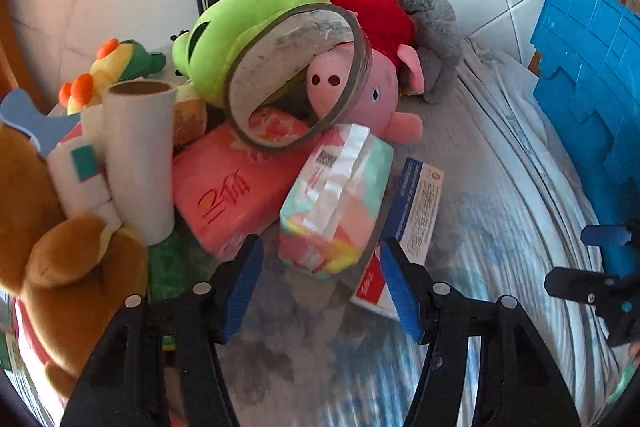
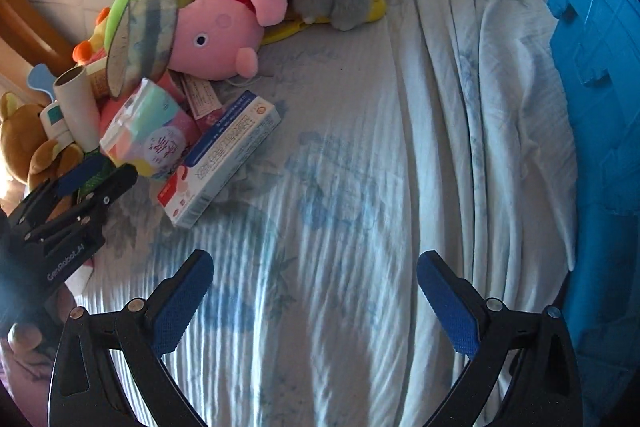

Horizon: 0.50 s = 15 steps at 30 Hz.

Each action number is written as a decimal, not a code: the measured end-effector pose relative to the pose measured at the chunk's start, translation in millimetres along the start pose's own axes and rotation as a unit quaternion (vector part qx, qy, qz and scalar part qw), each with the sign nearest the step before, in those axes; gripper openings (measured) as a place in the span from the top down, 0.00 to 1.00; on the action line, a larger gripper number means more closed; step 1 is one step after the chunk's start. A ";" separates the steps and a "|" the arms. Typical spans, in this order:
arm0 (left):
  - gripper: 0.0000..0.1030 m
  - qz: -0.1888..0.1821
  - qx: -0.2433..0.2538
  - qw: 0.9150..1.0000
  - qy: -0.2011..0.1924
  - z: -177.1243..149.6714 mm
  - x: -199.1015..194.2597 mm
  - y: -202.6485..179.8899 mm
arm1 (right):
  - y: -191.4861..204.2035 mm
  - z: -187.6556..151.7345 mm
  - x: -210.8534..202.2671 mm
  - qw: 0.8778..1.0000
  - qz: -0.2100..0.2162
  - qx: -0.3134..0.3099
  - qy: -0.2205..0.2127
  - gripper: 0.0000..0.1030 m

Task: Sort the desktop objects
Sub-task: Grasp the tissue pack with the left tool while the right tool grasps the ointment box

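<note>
Rightward, bare sheet (image 2: 360, 187) runs to the blue crate (image 2: 592, 107).

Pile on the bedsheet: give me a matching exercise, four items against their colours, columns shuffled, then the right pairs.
Items:
1. pig plush
2. frog plush
3. crate
4. cardboard tube

Colours:
A. blue
B. off-white with a brown inner rim
C. pink with a red dress
D. lime green

Pairs: 1-C, 2-D, 3-A, 4-B
</note>
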<state>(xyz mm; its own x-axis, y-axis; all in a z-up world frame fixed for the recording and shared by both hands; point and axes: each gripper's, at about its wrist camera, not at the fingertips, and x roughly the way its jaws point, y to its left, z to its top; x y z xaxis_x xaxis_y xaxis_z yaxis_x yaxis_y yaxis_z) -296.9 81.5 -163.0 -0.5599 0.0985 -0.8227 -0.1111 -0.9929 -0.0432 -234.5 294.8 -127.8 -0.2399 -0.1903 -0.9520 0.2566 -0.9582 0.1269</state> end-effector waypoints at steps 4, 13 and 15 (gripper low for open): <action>0.47 -0.021 0.004 1.000 -0.004 14.9 20.2 -0.4 | 0.3 14.1 15.4 1.000 0.000 0.011 0.010 0.00; 0.52 0.011 -0.035 0.999 -0.011 -18.8 -5.0 28.4 | 42.3 42.6 51.1 1.000 0.011 -0.005 0.026 0.00; 0.52 0.010 -0.053 0.999 -0.009 -22.5 -7.3 38.0 | 49.8 50.3 59.8 0.999 0.016 0.007 0.027 0.00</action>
<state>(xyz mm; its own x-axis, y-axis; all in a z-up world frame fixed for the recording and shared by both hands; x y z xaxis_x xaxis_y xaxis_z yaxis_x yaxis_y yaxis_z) -278.6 41.5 -171.4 -0.5766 0.0781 -0.8133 -0.0131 -0.9962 -0.0863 -283.1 224.9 -164.4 -0.1812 -0.2103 -0.9607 0.2511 -0.9544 0.1615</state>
